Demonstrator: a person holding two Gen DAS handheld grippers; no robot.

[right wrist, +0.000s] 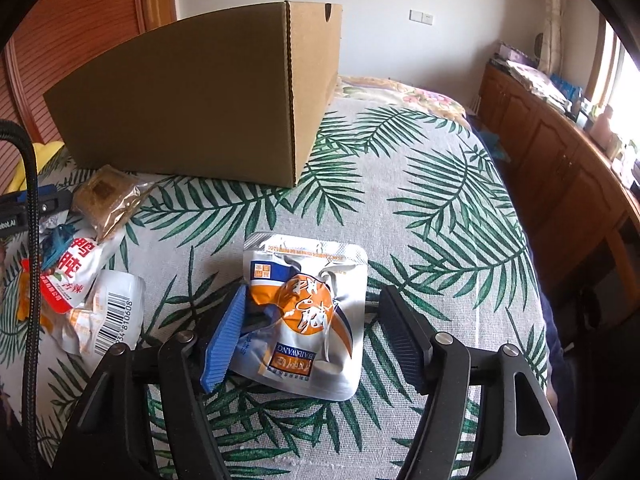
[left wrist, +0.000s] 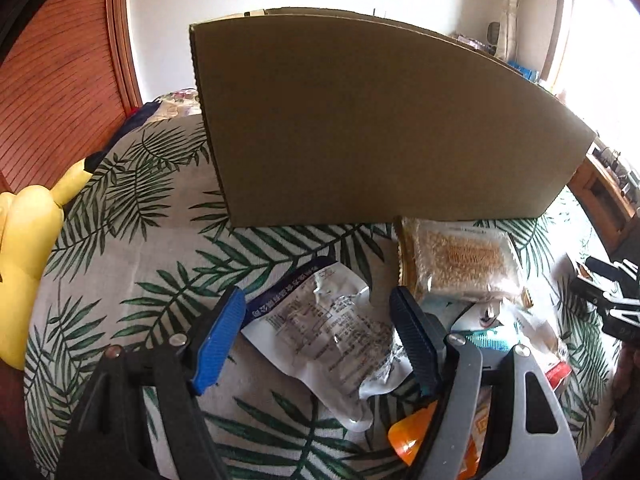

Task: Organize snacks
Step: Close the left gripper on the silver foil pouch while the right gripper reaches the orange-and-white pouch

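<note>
A brown cardboard box [left wrist: 360,120] stands on the leaf-print bed cover, also in the right wrist view [right wrist: 192,108]. My left gripper [left wrist: 320,320] is open, its jaws on either side of a silver snack pouch [left wrist: 332,344] lying back side up. Behind it lies a clear pack of brown crackers [left wrist: 460,260]. My right gripper [right wrist: 312,324] is open around a silver-and-orange pouch [right wrist: 308,312]; the left blue finger [right wrist: 224,344] touches its edge. A pile of snack packs [right wrist: 80,292] lies at the left of that view.
A yellow plush toy [left wrist: 28,240] lies at the bed's left edge. A wooden cabinet [right wrist: 560,168] runs along the right wall. A wooden slatted door [left wrist: 60,60] stands behind the bed. A black cable [right wrist: 32,280] hangs at the left.
</note>
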